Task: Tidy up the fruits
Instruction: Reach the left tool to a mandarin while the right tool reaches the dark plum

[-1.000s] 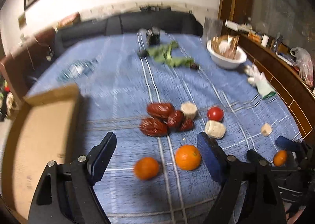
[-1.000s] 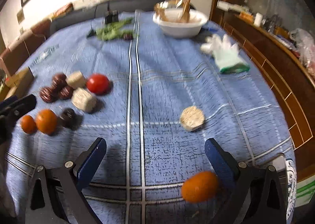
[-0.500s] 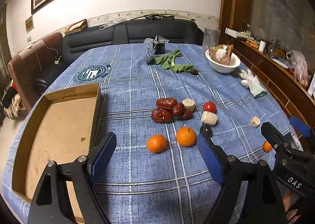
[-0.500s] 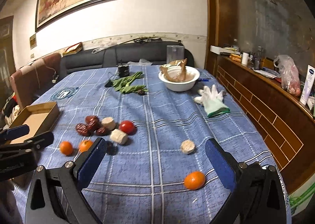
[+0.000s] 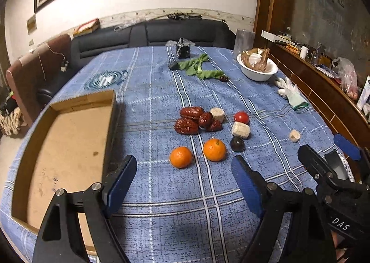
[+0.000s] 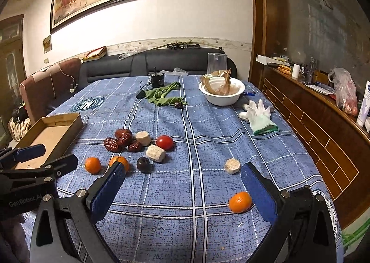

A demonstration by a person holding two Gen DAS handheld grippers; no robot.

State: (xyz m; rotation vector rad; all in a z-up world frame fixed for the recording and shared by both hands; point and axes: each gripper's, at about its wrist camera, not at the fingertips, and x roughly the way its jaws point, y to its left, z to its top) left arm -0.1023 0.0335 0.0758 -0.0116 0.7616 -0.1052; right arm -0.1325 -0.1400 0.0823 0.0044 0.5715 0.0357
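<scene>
**Fruit lying loose beside the box**

Blue-checked cloth is covering the counter (image 5: 161,193), where two oranges (image 5: 180,157) are sitting just right of the cardboard box (image 5: 69,142), ahead of the left tool (image 5: 185,182), gaping empty. Right tool (image 6: 182,184) is hanging open too, angled down, a third orange (image 6: 240,201) lying beside its right finger.

The tablecloth (image 5: 161,91) is blue with white checked lines. Oranges (image 5: 214,150) are bright orange, the tomato (image 5: 241,117) red, dates (image 5: 186,126) dark red-brown, the box (image 5: 67,138) tan cardboard, the bowl (image 6: 223,98) white.
</scene>
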